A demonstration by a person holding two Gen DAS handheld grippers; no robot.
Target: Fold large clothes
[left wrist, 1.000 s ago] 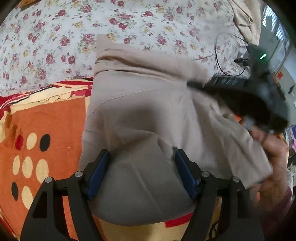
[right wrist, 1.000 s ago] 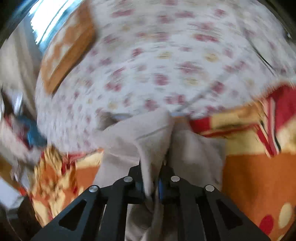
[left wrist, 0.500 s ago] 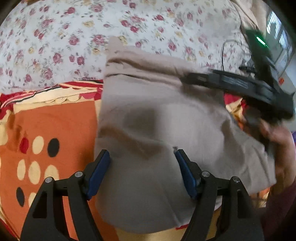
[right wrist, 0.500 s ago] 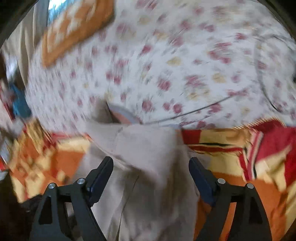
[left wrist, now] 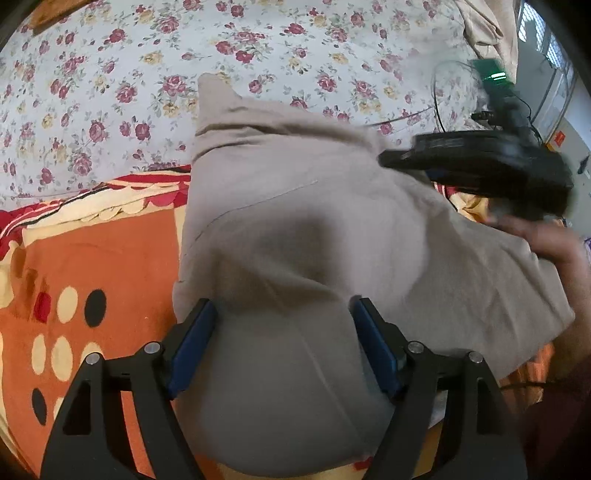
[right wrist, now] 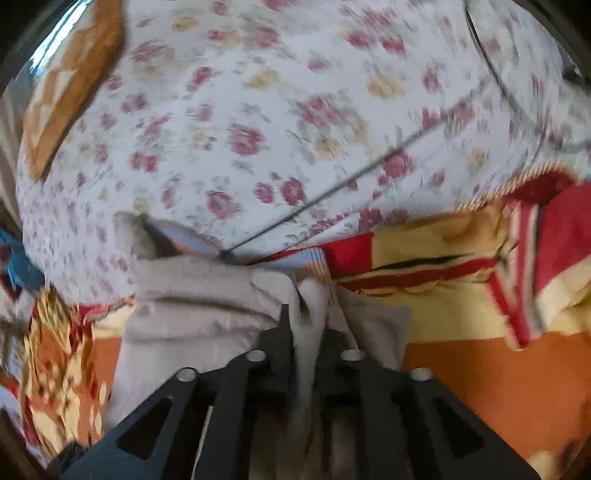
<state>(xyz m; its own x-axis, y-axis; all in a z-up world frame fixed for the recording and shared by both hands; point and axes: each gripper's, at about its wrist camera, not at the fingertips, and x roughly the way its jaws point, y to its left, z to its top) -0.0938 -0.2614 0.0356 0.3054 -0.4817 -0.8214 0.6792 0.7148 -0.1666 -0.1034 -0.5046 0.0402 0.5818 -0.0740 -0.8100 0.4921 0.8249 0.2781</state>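
Observation:
A large taupe garment [left wrist: 295, 229] lies partly folded on an orange patterned blanket [left wrist: 92, 266] over a floral bedsheet [left wrist: 110, 85]. My left gripper [left wrist: 282, 339] is open, its blue-padded fingers [left wrist: 192, 339] spread above the garment's near part, holding nothing. My right gripper [right wrist: 308, 321] is shut on a bunched fold of the taupe garment [right wrist: 207, 295]. It also shows in the left wrist view [left wrist: 480, 162], blurred, at the garment's far right edge. A striped lining [right wrist: 310, 258] peeks out at the pinched edge.
A black cable [left wrist: 443, 96] loops on the bedsheet at the far right near a device with a green light [left wrist: 498, 75]. A beige cloth [left wrist: 487, 29] hangs at top right. A wooden board [right wrist: 70, 85] lies at the bed's far left.
My right gripper was shut on the garment, opened half a second ago, and has shut again on a fold at its edge. The left gripper stays open over the garment.

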